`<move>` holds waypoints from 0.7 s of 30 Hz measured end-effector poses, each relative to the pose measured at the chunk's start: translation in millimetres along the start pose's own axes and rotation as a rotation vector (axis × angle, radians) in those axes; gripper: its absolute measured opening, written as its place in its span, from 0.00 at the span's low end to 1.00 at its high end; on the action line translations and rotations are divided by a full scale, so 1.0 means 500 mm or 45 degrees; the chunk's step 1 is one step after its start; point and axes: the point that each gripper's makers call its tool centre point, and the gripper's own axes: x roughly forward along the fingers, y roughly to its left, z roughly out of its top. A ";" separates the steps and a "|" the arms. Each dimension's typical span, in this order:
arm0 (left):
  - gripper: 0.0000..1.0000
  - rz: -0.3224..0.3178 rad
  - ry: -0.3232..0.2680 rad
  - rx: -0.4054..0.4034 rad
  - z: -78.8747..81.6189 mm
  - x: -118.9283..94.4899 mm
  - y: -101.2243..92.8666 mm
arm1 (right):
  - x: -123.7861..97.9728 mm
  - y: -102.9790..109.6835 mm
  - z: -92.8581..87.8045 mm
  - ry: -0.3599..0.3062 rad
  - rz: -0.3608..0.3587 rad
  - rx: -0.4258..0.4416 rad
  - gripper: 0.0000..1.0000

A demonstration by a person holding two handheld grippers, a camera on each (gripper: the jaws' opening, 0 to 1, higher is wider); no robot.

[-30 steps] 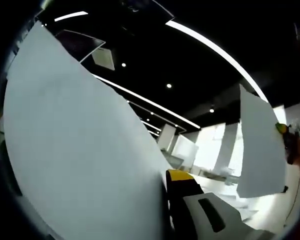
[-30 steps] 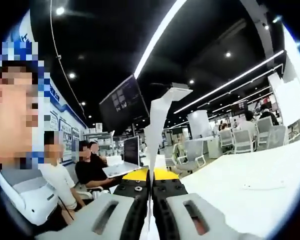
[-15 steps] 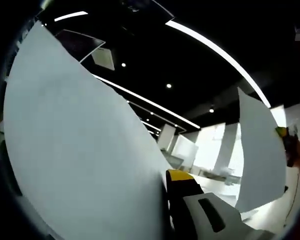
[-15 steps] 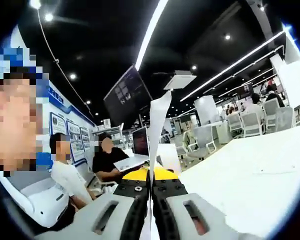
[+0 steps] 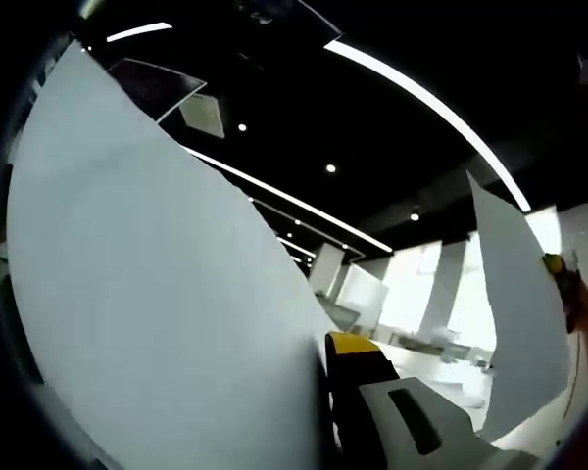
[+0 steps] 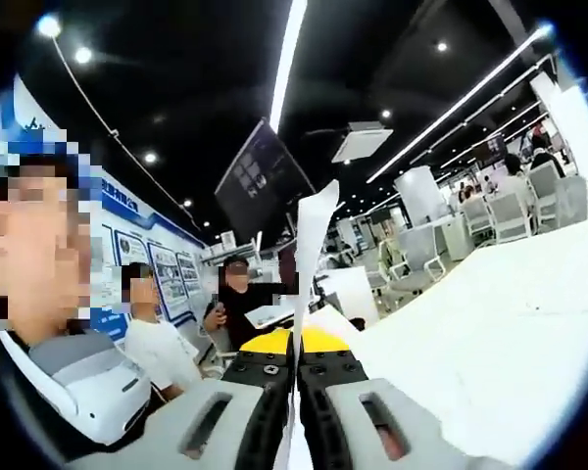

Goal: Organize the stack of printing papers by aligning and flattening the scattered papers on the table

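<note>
Gripping a sheet of paper [image 6: 309, 255] edge-on, my right gripper [image 6: 296, 354] has its jaws pressed tight on it, the sheet rising thin toward 12 o'clock. At 4 o'clock lies the white desk [image 6: 490, 333]; at 9 o'clock people sit along a wall. My left gripper [image 5: 323, 392] holds a big white sheet [image 5: 147, 294] lifted toward the ceiling, covering the 9 o'clock side; one jaw shows against it, the other is hidden, so I cannot tell their gap. At 3 o'clock another sheet [image 5: 519, 313] hangs, pinched by the other gripper.
</note>
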 end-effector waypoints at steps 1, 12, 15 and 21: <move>0.11 0.000 0.000 0.000 0.000 0.000 0.000 | 0.002 -0.003 -0.005 0.011 0.001 0.000 0.00; 0.11 -0.001 -0.001 -0.001 0.000 -0.001 0.001 | 0.028 -0.064 -0.064 0.150 -0.117 -0.019 0.00; 0.11 0.000 0.000 0.001 -0.001 -0.001 0.000 | 0.035 -0.069 -0.068 0.168 -0.111 -0.026 0.00; 0.11 0.002 0.004 0.016 -0.003 0.000 -0.002 | 0.059 -0.074 -0.056 0.172 -0.115 -0.065 0.00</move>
